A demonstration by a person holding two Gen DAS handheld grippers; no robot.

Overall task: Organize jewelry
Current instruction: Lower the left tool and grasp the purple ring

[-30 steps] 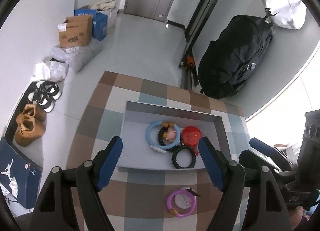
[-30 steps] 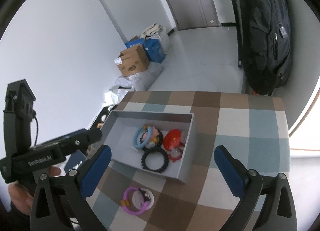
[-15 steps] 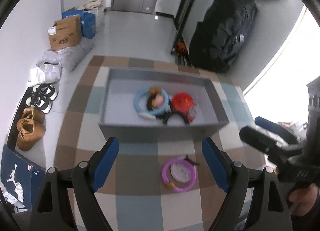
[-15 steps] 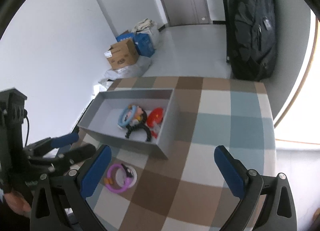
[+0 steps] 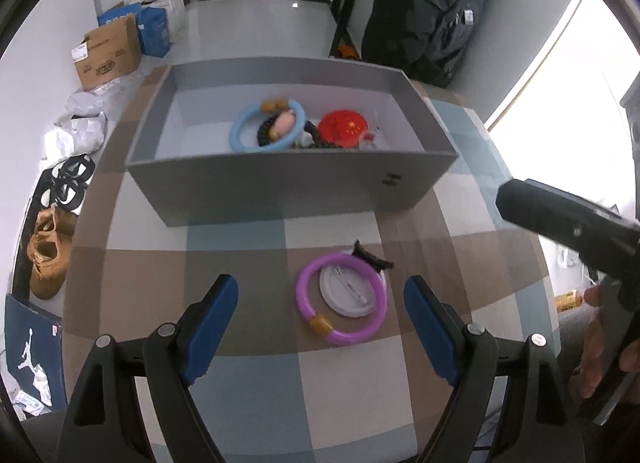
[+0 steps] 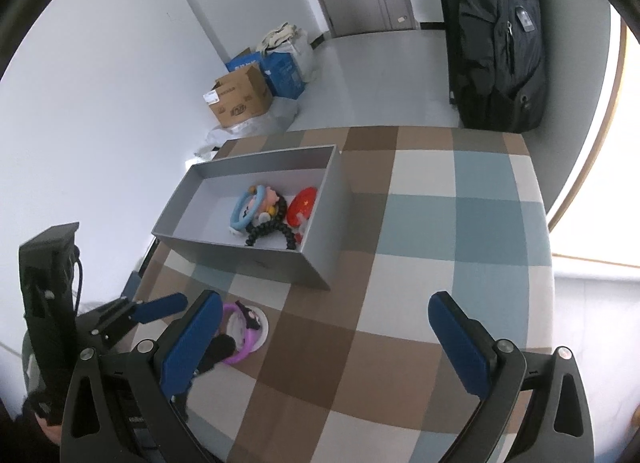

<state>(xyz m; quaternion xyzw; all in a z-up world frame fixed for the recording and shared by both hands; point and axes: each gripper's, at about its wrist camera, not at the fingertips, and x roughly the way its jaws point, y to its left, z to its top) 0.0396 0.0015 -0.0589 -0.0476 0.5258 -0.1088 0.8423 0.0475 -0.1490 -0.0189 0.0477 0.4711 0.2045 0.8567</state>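
Grey box (image 5: 288,183) on my checked table (image 5: 248,387) holds one blue ring (image 5: 267,129), one red badge (image 5: 343,128) and black beads (image 6: 267,229). Outside it, one purple bracelet (image 5: 341,298) circles one white disc (image 5: 352,295). My left gripper (image 5: 321,307) and right gripper (image 6: 325,333) both gape wide, holding nothing.

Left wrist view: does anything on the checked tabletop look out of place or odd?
Yes. A purple bangle, a white round badge inside it and a small black clip lie on the checked cloth outside the grey box, where the other jewelry sits. Nothing looks spilled or damaged.
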